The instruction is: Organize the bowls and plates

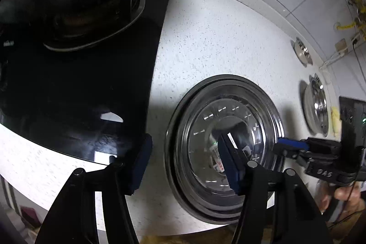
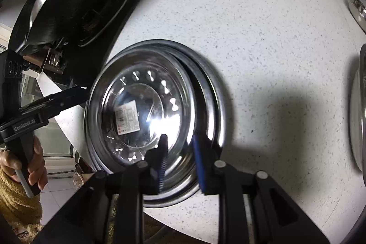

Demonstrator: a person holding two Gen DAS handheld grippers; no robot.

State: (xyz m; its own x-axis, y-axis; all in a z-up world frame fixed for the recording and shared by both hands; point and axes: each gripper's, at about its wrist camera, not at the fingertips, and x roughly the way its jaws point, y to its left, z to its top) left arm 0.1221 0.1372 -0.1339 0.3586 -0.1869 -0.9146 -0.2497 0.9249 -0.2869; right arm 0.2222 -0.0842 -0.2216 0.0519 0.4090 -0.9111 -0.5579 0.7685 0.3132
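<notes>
Straddling the near rim of a stainless steel bowl (image 2: 146, 120), the right gripper (image 2: 180, 161) is standing partly parted, one blue pad inside the wall and one outside, not yet visibly pinching. The bowl is sitting nested in a stack of steel plates (image 2: 210, 93) on the speckled countertop (image 2: 263, 26), beside the black stovetop (image 1: 91, 88). Thin, stiff and slick, it is likely light; the rolled rim looks the surest hold. The left gripper (image 1: 185, 164) is hovering spread wide over the stack's far side, grasping nothing.
</notes>
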